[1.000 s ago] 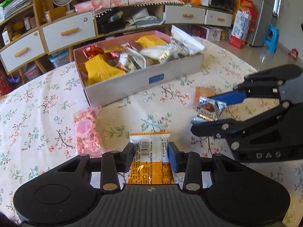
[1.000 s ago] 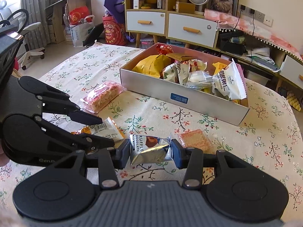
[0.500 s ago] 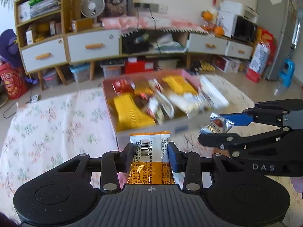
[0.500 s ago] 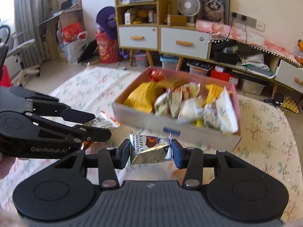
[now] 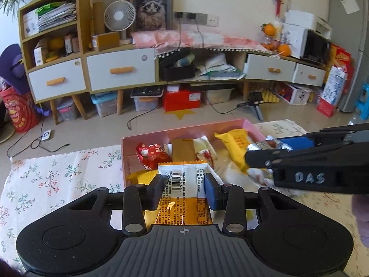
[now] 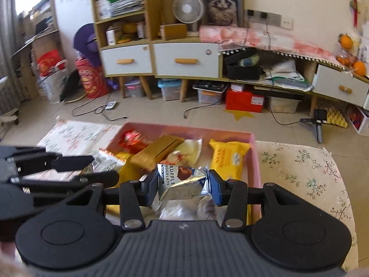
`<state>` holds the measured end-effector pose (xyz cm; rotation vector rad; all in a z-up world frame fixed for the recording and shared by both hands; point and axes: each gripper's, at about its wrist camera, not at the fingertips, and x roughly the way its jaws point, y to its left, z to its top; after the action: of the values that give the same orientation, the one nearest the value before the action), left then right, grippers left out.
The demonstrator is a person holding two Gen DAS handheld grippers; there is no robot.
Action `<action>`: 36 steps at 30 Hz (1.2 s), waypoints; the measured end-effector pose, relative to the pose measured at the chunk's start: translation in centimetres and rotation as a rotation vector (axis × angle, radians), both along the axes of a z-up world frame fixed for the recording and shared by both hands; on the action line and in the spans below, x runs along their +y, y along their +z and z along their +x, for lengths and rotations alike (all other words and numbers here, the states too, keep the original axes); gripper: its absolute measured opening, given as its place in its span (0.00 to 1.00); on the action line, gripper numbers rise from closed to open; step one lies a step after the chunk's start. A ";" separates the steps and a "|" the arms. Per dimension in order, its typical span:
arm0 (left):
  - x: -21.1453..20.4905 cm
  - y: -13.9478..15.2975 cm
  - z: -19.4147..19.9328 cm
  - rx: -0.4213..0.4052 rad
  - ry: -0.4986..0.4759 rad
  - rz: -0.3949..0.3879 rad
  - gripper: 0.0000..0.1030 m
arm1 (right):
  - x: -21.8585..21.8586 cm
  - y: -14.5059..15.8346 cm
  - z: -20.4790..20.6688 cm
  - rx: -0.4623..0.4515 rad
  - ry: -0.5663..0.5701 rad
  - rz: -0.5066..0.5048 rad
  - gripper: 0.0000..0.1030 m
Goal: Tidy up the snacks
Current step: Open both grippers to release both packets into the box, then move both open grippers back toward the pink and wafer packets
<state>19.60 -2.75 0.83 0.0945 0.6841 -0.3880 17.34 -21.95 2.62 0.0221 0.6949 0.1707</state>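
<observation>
Left gripper (image 5: pixel 184 185) clamped on orange-and-white snack packet (image 5: pixel 182 180), right gripper (image 6: pixel 183 184) on silver foil chocolate packet (image 6: pixel 182 181), above pink cardboard box (image 6: pixel 256 161), yellow pouch (image 6: pixel 228 159) at one o'clock.

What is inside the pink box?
The pink box holds a red packet, a gold box and a yellow packet. The grippers cover its near part.
</observation>
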 end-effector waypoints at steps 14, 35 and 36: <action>-0.3 -0.4 1.0 -0.029 0.044 -0.029 0.59 | -0.5 0.4 1.1 -0.003 -0.035 -0.038 0.53; 2.4 2.0 -5.9 -0.018 0.001 -0.011 0.90 | -2.1 3.3 -4.7 -0.027 -0.095 -0.028 0.79; 2.6 2.0 -6.4 -0.016 -0.003 -0.011 0.91 | -2.1 3.4 -5.1 -0.029 -0.099 -0.033 0.81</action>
<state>13.20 -0.18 2.85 0.0877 0.6664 -0.3934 12.22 -24.02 6.02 0.0221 0.6663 0.0648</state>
